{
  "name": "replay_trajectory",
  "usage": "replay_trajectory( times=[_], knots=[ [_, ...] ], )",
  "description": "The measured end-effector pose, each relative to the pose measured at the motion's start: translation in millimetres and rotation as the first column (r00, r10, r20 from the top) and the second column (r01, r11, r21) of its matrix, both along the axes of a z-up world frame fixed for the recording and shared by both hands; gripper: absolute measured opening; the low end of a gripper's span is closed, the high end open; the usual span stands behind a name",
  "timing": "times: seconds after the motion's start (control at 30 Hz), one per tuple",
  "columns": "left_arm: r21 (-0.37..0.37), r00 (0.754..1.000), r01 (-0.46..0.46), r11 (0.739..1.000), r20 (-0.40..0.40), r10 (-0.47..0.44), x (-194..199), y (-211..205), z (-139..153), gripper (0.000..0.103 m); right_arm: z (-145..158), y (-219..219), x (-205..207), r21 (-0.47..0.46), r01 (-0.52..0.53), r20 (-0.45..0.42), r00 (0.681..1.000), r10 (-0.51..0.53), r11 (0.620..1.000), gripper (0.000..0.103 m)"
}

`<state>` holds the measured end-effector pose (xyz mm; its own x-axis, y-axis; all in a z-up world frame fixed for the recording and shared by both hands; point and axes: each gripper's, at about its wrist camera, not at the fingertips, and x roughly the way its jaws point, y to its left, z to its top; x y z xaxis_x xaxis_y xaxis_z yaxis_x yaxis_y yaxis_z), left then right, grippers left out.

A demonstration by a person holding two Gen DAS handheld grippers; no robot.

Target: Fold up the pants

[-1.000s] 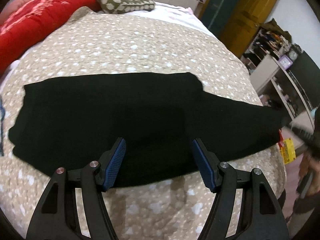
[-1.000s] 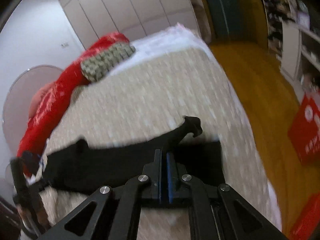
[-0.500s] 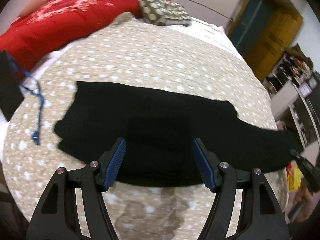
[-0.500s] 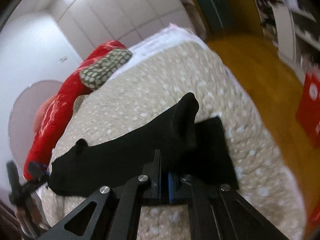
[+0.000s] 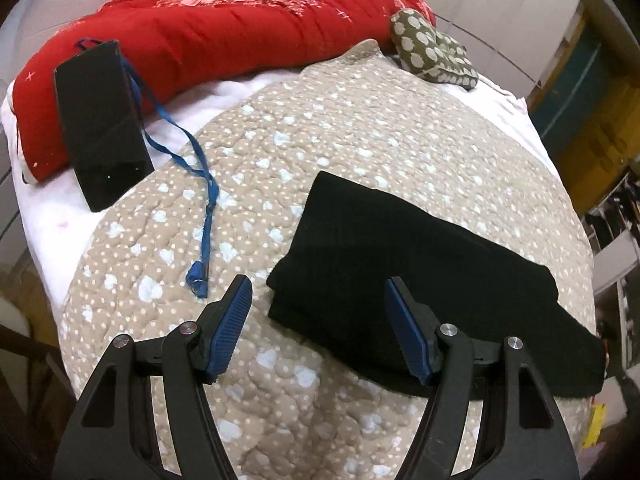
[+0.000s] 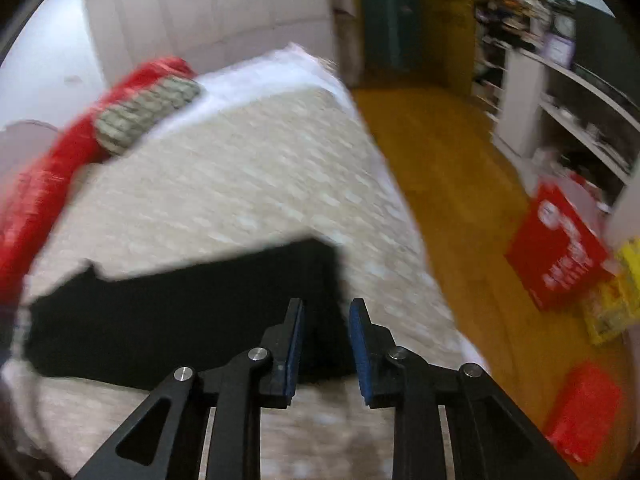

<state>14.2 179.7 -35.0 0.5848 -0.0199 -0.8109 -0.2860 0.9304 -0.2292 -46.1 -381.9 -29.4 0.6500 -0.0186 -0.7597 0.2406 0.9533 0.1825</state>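
Observation:
The black pants [image 5: 416, 264] lie flat in a long folded strip on the beige dotted bedspread [image 5: 360, 136]. In the left wrist view my left gripper [image 5: 320, 320] is open and empty, hovering over the strip's left end. In the right wrist view the pants [image 6: 180, 312] stretch left from my right gripper [image 6: 326, 340], which is open with a narrow gap and holds nothing, just above the strip's right end. That view is motion-blurred.
A black phone-like box [image 5: 100, 120] with a blue lanyard [image 5: 200, 216] lies at the bed's left. A red quilt [image 5: 224, 32] and a dotted cushion [image 5: 432, 52] lie at the head. The bed's right edge drops to a wooden floor [image 6: 460, 184] with red boxes [image 6: 556, 252] and shelves.
My right gripper has opened and let go of the pants end it held raised; the end now lies flat. My left gripper has swung left toward the strip's left end.

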Motion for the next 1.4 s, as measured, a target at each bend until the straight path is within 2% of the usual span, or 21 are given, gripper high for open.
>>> replay_trajectory(
  times=[0.1,0.17,0.23,0.37,0.47,0.53,0.6,0.63,0.73,0.83,0.97,1.1,1.2,1.4],
  knots=[
    [0.008,1.000,0.018,1.000,0.003,-0.018,1,-5,-2,0.069,18,51,16,0.068,-0.185,0.077,0.981,0.179,0.980,0.022],
    [0.017,0.999,0.034,0.999,0.000,-0.034,2,-12,-5,0.069,15,105,39,0.113,-0.348,0.100,0.936,0.337,0.931,0.022],
    [0.016,0.999,0.049,0.999,-0.007,-0.049,6,-16,-8,0.069,4,152,62,0.131,-0.445,0.089,0.895,0.437,0.886,0.022],
    [0.027,0.999,0.041,0.999,-0.024,-0.040,12,-19,-16,0.069,-9,217,102,0.092,-0.523,0.062,0.853,0.519,0.848,0.022],
    [0.047,0.998,0.040,0.998,-0.041,-0.038,16,-22,-25,0.069,-20,258,128,0.112,-0.603,0.043,0.797,0.603,0.789,0.022],
    [0.057,0.998,0.040,0.998,-0.057,-0.037,19,-23,-32,0.069,-35,275,144,0.063,-0.606,-0.030,0.793,0.609,0.793,0.022],
    [0.059,0.998,0.040,0.997,-0.057,-0.036,21,-23,-35,0.069,-46,282,151,0.016,-0.593,-0.063,0.803,0.593,0.805,0.018],
    [0.059,0.998,0.039,0.998,-0.055,-0.036,21,-23,-36,0.070,-50,281,157,0.003,-0.579,-0.048,0.814,0.579,0.815,0.018],
    [0.055,0.998,0.038,0.998,-0.056,-0.035,23,-22,-37,0.070,-53,274,176,0.004,-0.531,-0.042,0.847,0.531,0.847,0.018],
    [0.060,0.998,0.037,0.997,-0.058,-0.034,22,-21,-35,0.070,-49,268,177,0.048,-0.533,-0.052,0.844,0.535,0.845,0.020],
    [0.067,0.999,0.022,0.998,-0.048,-0.018,17,-23,-30,0.070,-24,268,149,0.060,-0.570,-0.013,0.820,0.572,0.819,0.021],
    [0.077,0.999,0.022,0.997,-0.037,-0.019,14,-28,-23,0.070,-11,281,104,0.059,-0.659,0.042,0.752,0.658,0.750,0.021],
    [0.101,0.999,0.033,0.994,-0.022,-0.031,11,-36,-17,0.070,-16,294,81,0.043,-0.689,0.032,0.724,0.689,0.723,0.021],
    [0.114,0.998,0.059,0.992,-0.009,-0.059,4,-51,-9,0.070,-51,306,60,0.047,-0.701,-0.056,0.709,0.703,0.711,0.021]
  ],
)
